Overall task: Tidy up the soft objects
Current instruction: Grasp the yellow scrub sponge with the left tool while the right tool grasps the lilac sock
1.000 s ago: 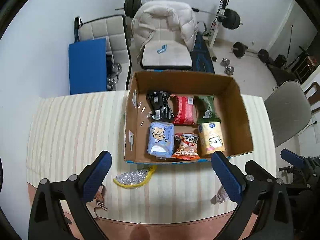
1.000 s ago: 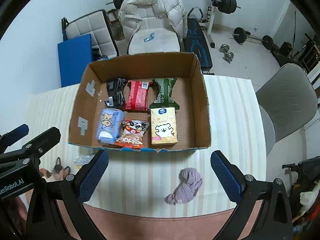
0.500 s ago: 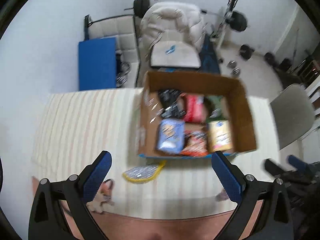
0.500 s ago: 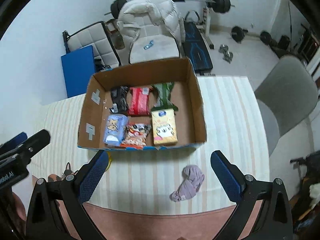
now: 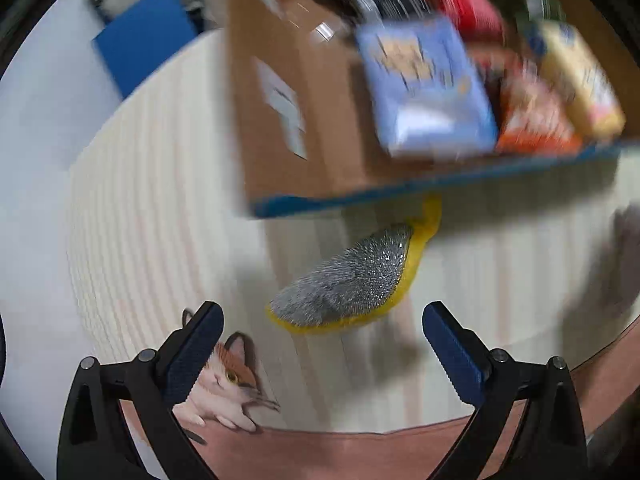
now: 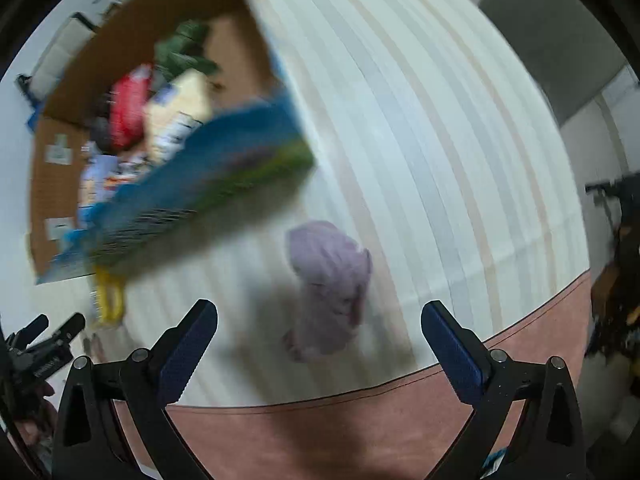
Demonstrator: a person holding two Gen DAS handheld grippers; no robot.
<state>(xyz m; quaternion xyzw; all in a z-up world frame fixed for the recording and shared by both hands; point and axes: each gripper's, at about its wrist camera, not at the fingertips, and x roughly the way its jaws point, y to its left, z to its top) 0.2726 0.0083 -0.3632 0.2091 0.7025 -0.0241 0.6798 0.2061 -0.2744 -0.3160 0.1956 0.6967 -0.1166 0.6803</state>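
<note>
Both grippers have dropped toward the table, approach step: left gripper (image 5: 322,326) spread wide before the silver-and-yellow scouring pad (image 5: 348,284), right gripper (image 6: 320,324) wide before the crumpled lilac cloth (image 6: 330,284); each must next straddle, then close.

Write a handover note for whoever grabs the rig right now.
Left tool: open, empty, just short of the silver-and-yellow scrubbing sponge lying on the striped tablecloth beside the cardboard box.
Right tool: open, empty, lined up on the crumpled lilac cloth.
Done: snack packets sit in the box.
Left: sponge and cloth not yet picked up.
</note>
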